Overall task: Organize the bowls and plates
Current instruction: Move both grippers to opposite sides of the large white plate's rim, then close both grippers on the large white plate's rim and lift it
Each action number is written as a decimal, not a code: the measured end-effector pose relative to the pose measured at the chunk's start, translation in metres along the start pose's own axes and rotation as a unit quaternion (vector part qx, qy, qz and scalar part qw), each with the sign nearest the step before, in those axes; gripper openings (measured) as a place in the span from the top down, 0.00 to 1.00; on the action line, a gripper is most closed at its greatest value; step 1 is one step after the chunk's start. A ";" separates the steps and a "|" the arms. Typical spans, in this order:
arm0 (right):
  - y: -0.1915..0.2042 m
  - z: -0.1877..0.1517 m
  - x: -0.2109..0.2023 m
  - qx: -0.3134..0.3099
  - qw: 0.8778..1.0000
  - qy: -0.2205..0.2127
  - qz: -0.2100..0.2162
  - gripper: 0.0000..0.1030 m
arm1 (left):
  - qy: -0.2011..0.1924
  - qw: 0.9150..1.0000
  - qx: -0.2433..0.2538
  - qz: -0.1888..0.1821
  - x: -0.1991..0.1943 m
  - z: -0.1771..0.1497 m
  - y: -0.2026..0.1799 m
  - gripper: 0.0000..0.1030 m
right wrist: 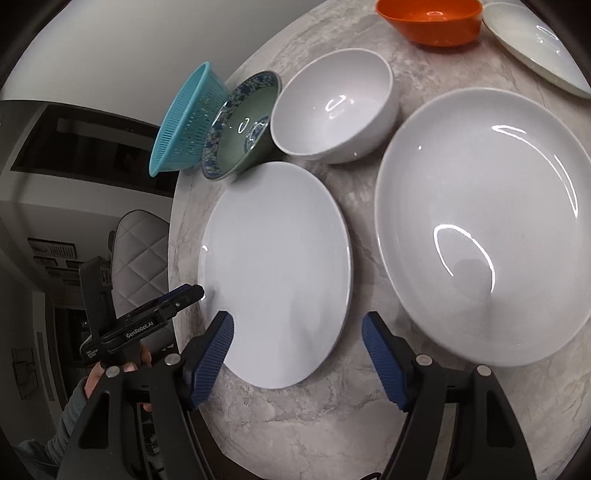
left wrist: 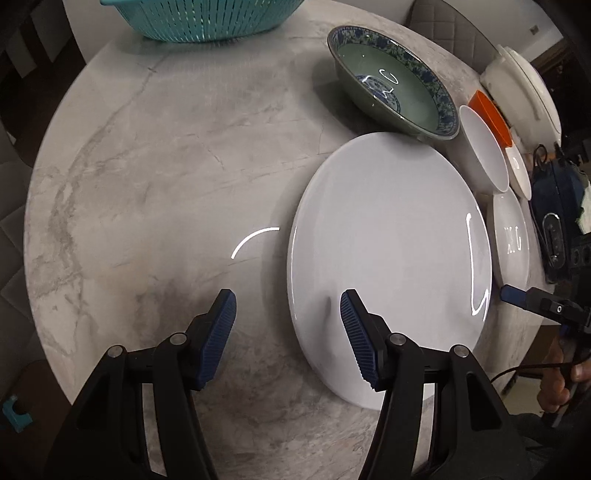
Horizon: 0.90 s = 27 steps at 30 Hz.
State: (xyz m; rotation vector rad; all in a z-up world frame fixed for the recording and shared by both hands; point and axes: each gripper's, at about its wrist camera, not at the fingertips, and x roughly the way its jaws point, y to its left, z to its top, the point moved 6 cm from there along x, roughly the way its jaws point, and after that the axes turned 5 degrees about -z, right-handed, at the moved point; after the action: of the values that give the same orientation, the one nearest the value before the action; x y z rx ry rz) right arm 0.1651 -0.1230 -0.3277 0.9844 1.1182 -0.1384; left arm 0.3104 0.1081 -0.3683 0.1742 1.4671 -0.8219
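A flat white plate [left wrist: 388,251] lies on the marble table [left wrist: 147,184]; it also shows in the right wrist view [right wrist: 277,266]. My left gripper [left wrist: 288,306] is open and empty, its right finger over the plate's near left rim. My right gripper [right wrist: 297,328] is open and empty above the same plate's near edge. A large deep white plate [right wrist: 480,221] lies right of it. A white bowl [right wrist: 332,107], a blue-patterned green bowl [left wrist: 391,81] and an orange bowl [right wrist: 430,20] stand behind.
A teal colander [left wrist: 199,18] stands at the far table edge, also visible in the right wrist view [right wrist: 184,122]. Another white dish [right wrist: 535,40] sits at the far right. Padded chairs [right wrist: 140,243] surround the table. The left gripper's body [right wrist: 147,321] shows beside the plate.
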 end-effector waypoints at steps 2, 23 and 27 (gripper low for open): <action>-0.003 -0.001 0.004 0.012 1.000 -0.001 0.014 0.27 | 0.000 1.000 0.012 -0.025 0.002 0.006 0.003 0.45; -0.024 -0.007 0.010 0.078 0.997 -0.015 0.025 0.36 | 0.082 0.978 0.111 -0.158 0.011 0.073 -0.004 0.46; -0.026 -0.010 0.009 0.099 0.995 -0.021 0.016 0.37 | 0.096 0.972 0.130 -0.168 0.016 0.071 -0.012 0.46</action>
State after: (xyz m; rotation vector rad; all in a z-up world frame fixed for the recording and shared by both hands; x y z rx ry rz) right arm 0.1480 -0.1274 -0.3509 1.1710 1.0645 -0.2461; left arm 0.3590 0.0520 -0.3676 0.2086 1.5898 -1.3045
